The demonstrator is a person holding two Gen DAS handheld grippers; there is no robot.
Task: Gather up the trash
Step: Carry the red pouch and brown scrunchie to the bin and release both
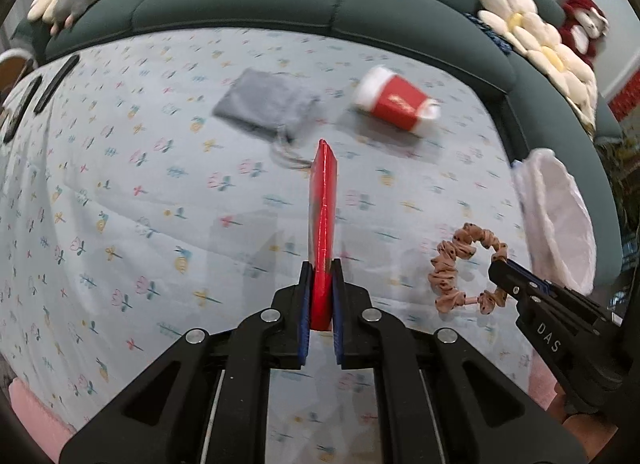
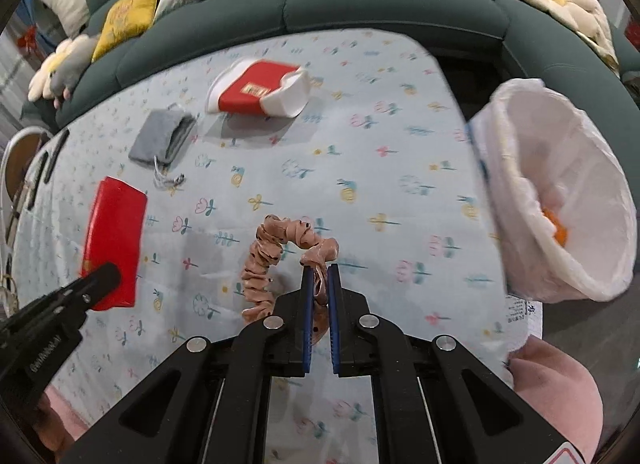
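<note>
My left gripper (image 1: 321,266) is shut on a flat red packet (image 1: 322,216), held edge-on above the flowered cloth; the right wrist view shows the packet (image 2: 116,236) broadside with the left gripper (image 2: 105,276) on its lower end. My right gripper (image 2: 320,270) is shut on a tan spotted scrunchie (image 2: 264,260), which hangs in a loop to its left. In the left wrist view the scrunchie (image 1: 460,264) dangles from the right gripper (image 1: 500,268). A bin with a white liner (image 2: 560,192) stands off the table's right edge, with something orange inside.
A crushed red and white paper cup (image 2: 260,90) lies on its side at the far part of the table. A grey drawstring pouch (image 2: 162,138) lies to its left. A dark green sofa (image 1: 280,0) with yellow cushions and flower pillows curves behind the table.
</note>
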